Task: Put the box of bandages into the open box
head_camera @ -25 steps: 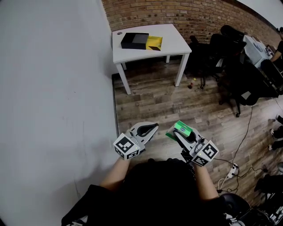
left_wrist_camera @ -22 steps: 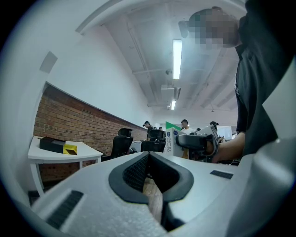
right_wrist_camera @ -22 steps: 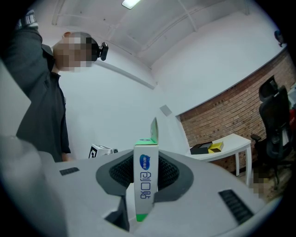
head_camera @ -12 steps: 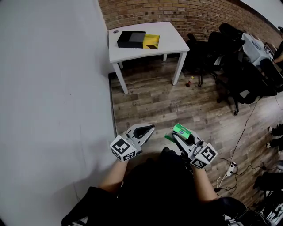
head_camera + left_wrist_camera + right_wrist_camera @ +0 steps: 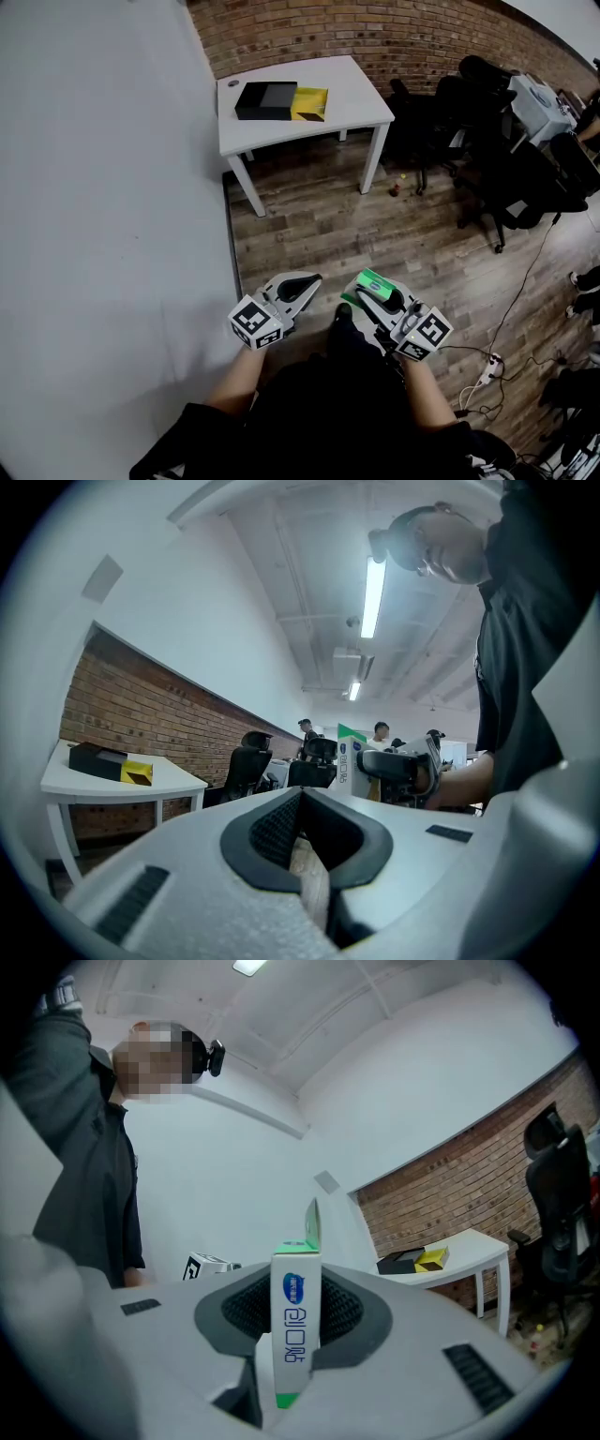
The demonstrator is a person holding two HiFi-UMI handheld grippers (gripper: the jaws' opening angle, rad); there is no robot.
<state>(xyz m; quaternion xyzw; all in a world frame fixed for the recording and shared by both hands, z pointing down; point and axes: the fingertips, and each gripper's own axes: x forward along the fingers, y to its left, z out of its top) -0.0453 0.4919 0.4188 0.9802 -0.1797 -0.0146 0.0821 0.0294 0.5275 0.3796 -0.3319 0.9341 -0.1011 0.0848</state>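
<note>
The bandage box [image 5: 374, 281], green and white, stands between the jaws of my right gripper [image 5: 367, 291], which is shut on it low in the head view. In the right gripper view the bandage box [image 5: 296, 1321] is upright in the right gripper [image 5: 298, 1309], top flap raised. My left gripper [image 5: 313, 278] is beside it, shut with nothing in it; its tips meet in the left gripper view [image 5: 300, 795]. The open box [image 5: 266, 98], black with a yellow drawer [image 5: 310, 103], lies on the white table [image 5: 352, 92] far ahead, and also shows small as the open box [image 5: 413, 1261] and the open box [image 5: 110, 762].
A grey wall [image 5: 112, 234] runs along the left. Wooden floor [image 5: 319, 225] lies between me and the table. Black office chairs [image 5: 487, 122] crowd the right side. Cables and a power strip [image 5: 487, 368] lie on the floor at lower right. Several people sit in the background [image 5: 380, 731].
Both grippers have slid a little lower and left in the head view, the bandage box still in the right one. The table now lies further left in the picture.
</note>
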